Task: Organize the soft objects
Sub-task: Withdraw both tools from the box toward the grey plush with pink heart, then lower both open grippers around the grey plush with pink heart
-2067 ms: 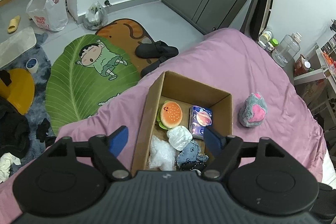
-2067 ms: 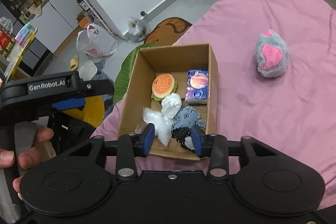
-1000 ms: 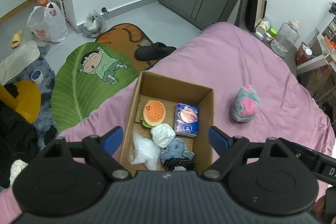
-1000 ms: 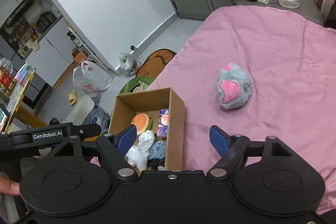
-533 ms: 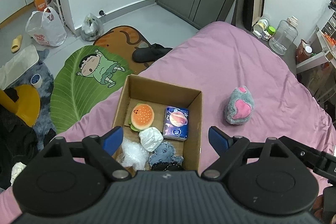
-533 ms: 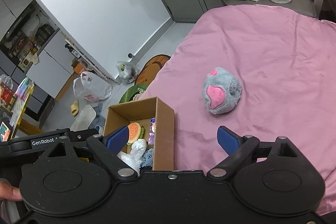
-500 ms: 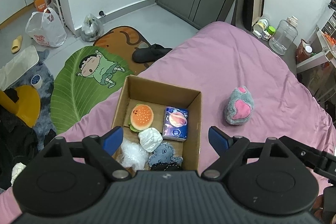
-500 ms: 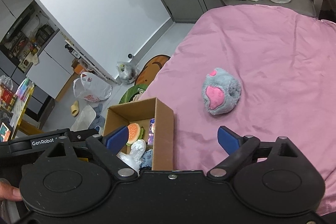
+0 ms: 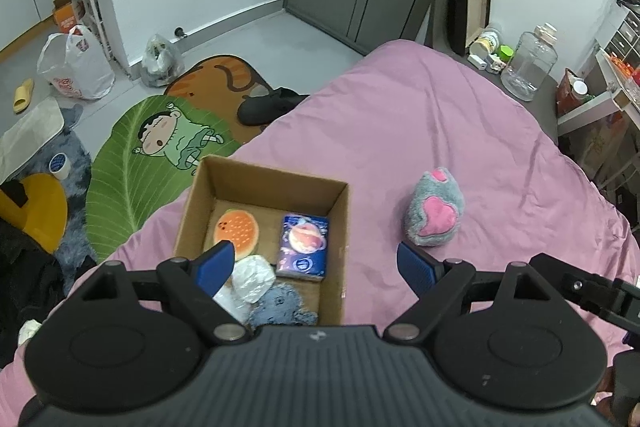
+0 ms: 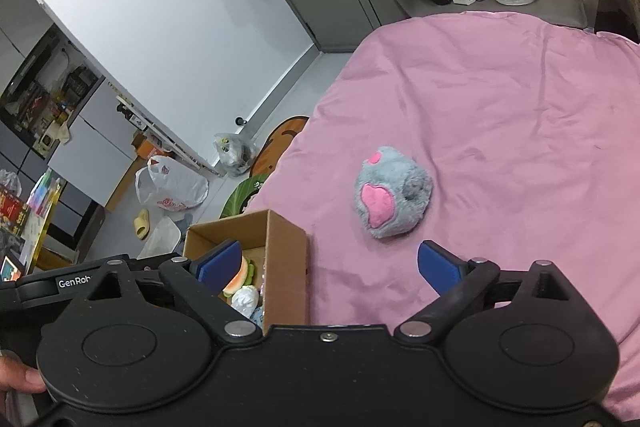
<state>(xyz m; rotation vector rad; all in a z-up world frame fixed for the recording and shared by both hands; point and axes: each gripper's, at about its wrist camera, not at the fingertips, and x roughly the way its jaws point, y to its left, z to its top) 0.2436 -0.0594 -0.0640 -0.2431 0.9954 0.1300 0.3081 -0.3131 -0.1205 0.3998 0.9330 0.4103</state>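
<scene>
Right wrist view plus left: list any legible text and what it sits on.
"GenRob", cut off: black body of the left gripper.
Red print on the white plastic bag: too blurred.
Print on the blue tissue pack in the cardboard box: too small.

— Changed since two seconds back?
— Right gripper (image 10: 330, 261) no longer low over the cardboard box (image 10: 286, 227); now pulled back and swung toward the grey paw plush (image 10: 394, 193). Jaws far wider than before, nothing between them.
— And the left gripper (image 9: 316, 263)?
— Shifted sideways along the pink bedspread (image 9: 460, 131); box (image 9: 336, 187) now under the left finger, plush (image 9: 434, 213) nearer the middle of view.
</scene>
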